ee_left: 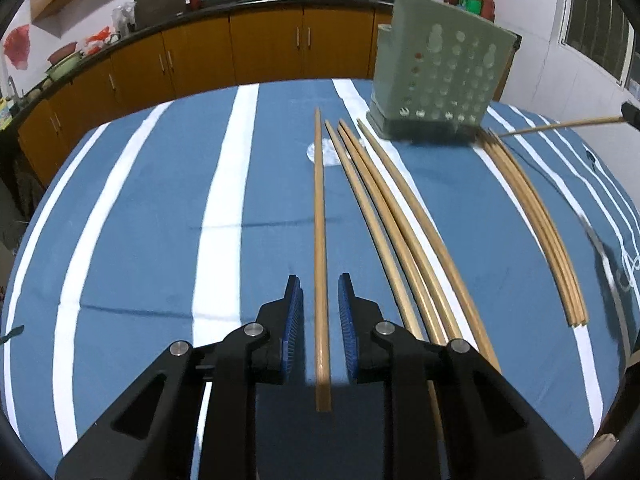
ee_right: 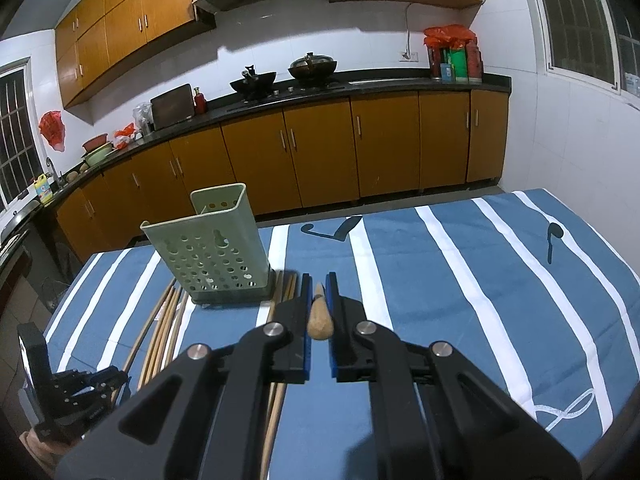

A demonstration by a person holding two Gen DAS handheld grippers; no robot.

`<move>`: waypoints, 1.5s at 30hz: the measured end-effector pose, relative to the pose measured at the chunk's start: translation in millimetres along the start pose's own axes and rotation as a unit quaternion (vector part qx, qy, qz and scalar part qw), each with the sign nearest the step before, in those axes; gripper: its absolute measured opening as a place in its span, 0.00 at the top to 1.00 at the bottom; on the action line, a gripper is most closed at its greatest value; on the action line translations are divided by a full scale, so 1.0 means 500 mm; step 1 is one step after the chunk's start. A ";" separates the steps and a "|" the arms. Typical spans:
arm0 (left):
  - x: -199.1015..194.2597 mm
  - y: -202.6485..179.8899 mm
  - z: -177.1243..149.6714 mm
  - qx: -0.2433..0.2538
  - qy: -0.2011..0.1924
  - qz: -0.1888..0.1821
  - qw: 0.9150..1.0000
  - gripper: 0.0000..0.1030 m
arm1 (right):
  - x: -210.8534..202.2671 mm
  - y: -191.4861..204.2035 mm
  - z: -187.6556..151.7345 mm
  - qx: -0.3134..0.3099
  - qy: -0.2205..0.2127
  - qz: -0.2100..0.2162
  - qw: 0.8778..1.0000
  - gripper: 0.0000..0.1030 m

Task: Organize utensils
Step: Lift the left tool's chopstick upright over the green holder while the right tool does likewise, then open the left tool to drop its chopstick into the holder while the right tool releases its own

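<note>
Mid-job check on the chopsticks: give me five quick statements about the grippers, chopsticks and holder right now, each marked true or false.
1. The right gripper is clamped on a chopstick. True.
2. The left gripper is clamped on a chopstick. False: the single chopstick lies between its fingers, with gaps on both sides.
3. The green holder lies on its side. False: it stands upright on the striped tablecloth.
4. Loose chopsticks lie on both sides of the holder. True: one group on one side, a bundle on the other.
5. The tablecloth is red. False: it is blue with white stripes.
</note>
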State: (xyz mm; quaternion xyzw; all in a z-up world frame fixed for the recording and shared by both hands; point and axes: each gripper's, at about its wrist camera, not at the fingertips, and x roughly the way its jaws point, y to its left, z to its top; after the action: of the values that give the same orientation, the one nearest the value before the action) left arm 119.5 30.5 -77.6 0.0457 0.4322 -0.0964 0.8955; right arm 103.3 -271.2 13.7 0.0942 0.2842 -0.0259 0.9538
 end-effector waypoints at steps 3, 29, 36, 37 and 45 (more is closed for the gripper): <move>-0.002 -0.013 -0.004 0.015 -0.002 0.007 1.000 0.80 | 0.001 0.000 -0.001 0.000 0.000 0.000 1.000 0.92; -0.201 0.048 0.177 -0.049 -0.166 -0.009 0.985 0.93 | -0.038 -0.005 0.047 0.004 -0.050 0.015 0.999 0.92; -0.238 0.060 0.231 -0.065 -0.195 -0.003 0.979 0.93 | -0.059 -0.008 0.091 0.003 -0.077 0.019 0.997 0.92; -0.243 0.062 0.241 -0.068 -0.200 -0.001 0.977 0.93 | -0.066 -0.007 0.101 0.003 -0.085 0.021 0.996 0.92; -0.352 0.041 0.332 -0.085 -0.295 -0.020 0.951 0.93 | -0.157 0.036 0.216 0.003 -0.189 0.062 0.980 0.92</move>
State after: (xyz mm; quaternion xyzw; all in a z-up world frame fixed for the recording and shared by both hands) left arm 144.0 46.7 163.6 -0.0698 0.1560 -0.0860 0.9815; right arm 97.8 -274.7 148.3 0.1083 0.0927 0.0149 0.9897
